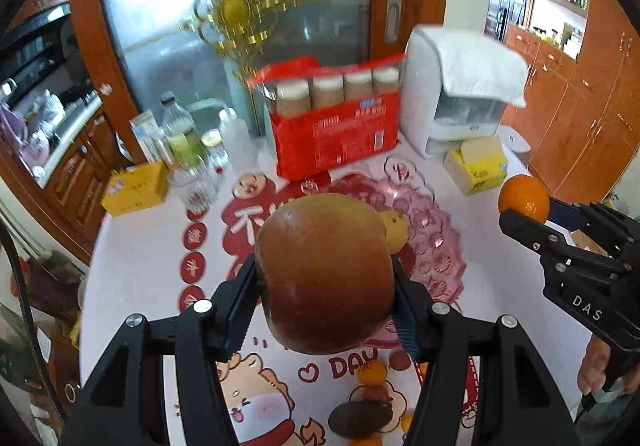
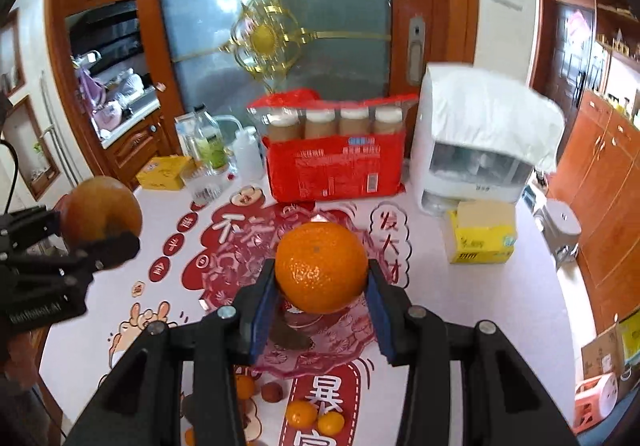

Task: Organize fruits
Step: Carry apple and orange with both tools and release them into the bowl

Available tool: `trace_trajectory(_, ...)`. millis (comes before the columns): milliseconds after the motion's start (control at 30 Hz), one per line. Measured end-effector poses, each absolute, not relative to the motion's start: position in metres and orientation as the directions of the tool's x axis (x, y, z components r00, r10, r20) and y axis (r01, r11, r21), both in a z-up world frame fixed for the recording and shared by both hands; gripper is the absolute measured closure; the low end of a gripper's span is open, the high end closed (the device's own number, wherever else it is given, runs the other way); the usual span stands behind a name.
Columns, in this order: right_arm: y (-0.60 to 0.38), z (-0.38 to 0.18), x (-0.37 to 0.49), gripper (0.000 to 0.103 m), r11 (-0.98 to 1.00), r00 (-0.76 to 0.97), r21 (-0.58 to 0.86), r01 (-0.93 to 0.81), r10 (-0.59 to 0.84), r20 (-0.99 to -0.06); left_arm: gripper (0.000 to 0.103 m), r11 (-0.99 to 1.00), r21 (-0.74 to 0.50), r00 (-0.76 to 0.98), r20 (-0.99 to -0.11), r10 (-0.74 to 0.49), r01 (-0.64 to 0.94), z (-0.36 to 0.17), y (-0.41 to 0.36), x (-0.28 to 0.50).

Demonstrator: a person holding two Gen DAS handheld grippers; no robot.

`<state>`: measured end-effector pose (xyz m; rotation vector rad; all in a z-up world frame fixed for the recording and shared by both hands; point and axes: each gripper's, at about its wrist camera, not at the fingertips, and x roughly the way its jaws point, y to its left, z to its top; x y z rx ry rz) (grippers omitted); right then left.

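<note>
above table (image 1: 140, 266): left tool (image 1: 324, 282) grips apple (image 1: 324, 274), tilted down (right tool (image 2: 322, 286) grips orange (image 2: 321, 268)).

The desk (image 2: 500, 306) is covered by a white cloth printed in red. A pink glass plate (image 1: 440, 242), a red bottle pack (image 2: 336, 162), yellow boxes (image 2: 480, 238) and small oranges (image 2: 312, 416) are carried on it.

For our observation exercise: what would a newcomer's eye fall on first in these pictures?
Two held fruits: a large reddish-brown mango clamped in the left gripper, and a bright orange in the right gripper, both above a pink glass plate. Behind stands a red pack of bottles.
</note>
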<state>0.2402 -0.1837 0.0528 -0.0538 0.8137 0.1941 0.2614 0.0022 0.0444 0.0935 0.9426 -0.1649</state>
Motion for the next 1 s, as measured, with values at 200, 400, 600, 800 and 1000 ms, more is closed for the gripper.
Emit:
trace_trajectory(200,-0.175,-0.028,0.271,0.060,0.984,0.548,0.043,-0.170,0.131,-0.826,0.045,0.977,0.001,0.478,-0.872,-0.102,0.211,-0.035,-0.004,0.291)
trace_trajectory(400,-0.172,-0.096,0.290,0.060,0.989,0.445,0.042,-0.141,0.101,-0.890,0.045,0.971,-0.004,0.401,-0.910,-0.103,0.240,-0.094,-0.013,0.315)
trace_trajectory(600,-0.169,-0.128,0.299,0.059,0.988,0.393,0.044,-0.147,0.099,-0.914,0.044,0.965,-0.011,0.367,-0.924,-0.111,0.263,-0.122,-0.019,0.326)
trace_trajectory(800,-0.167,-0.138,0.303,0.058,0.987,0.388,0.050,-0.152,0.106,-0.916,0.044,0.966,-0.029,0.323,-0.939,-0.114,0.255,-0.139,-0.017,0.330)
trace_trajectory(1000,-0.166,-0.135,0.299,0.044,0.982,0.409,0.088,-0.167,0.151,-0.900,0.012,0.966,-0.012,0.412,-0.903,-0.121,0.258,-0.120,-0.016,0.319)
